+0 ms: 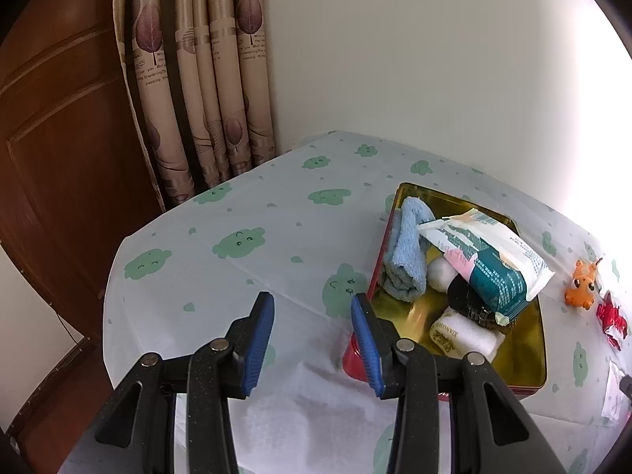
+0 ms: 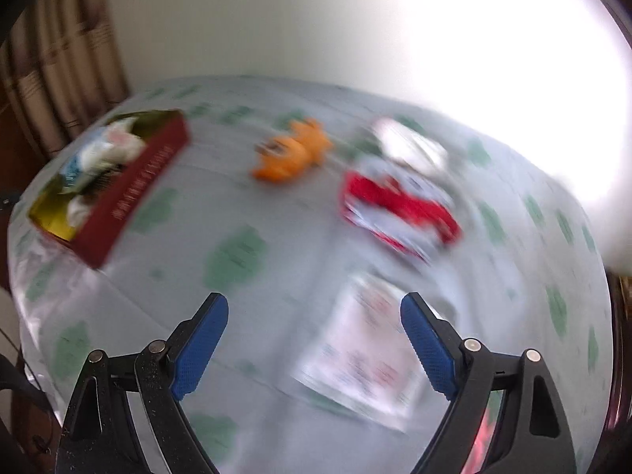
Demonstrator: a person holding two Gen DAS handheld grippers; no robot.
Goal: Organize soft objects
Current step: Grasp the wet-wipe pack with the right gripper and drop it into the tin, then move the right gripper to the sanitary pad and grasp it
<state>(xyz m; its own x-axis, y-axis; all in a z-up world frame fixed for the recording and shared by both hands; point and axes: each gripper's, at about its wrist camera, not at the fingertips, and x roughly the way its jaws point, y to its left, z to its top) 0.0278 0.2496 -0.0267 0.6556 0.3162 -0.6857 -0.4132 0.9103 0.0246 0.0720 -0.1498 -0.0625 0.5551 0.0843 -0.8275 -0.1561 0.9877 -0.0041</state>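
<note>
Right gripper (image 2: 314, 339) wide, empty; left gripper (image 1: 312, 335) parted, empty; orange toy (image 2: 292, 154) at 12 o'clock looks light, squashy; pinch across its body.

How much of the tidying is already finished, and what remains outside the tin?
Done: the red tin already holds a blue towel, a tissue pack and other small soft items. In hand: nothing; the left gripper and right gripper are both open and empty. Left: the orange toy, the red toy and a flat white packet lie on the tablecloth.
</note>
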